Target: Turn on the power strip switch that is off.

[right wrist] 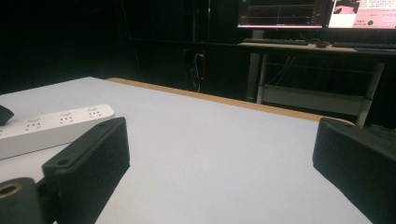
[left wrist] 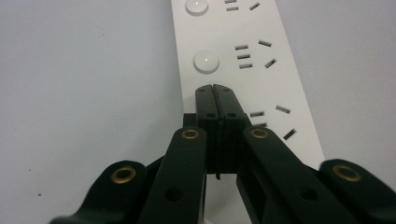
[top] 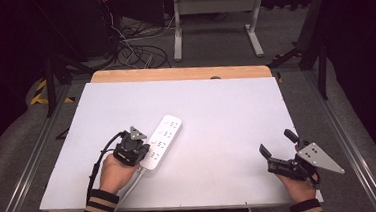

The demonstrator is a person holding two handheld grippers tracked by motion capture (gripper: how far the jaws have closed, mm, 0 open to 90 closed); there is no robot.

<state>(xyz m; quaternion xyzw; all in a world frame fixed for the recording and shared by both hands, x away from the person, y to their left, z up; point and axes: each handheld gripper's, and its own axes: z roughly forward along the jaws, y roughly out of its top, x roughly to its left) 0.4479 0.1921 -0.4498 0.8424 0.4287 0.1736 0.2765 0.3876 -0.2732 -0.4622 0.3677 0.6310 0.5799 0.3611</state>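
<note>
A white power strip lies slantwise on the white table top, left of the middle, with its cable running off its near end. My left gripper is over the strip's near end, pointing down at it. In the left gripper view the two jaws are pressed together, shut, with the left gripper tips just short of a round white button on the strip. My right gripper rests at the table's near right, jaws wide apart and empty. The right gripper view looks low across the table, with the strip at the left.
A wooden edge runs along the table's far side. Beyond it stand a white desk frame and loose cables on the floor. Monitors glow in the dark behind.
</note>
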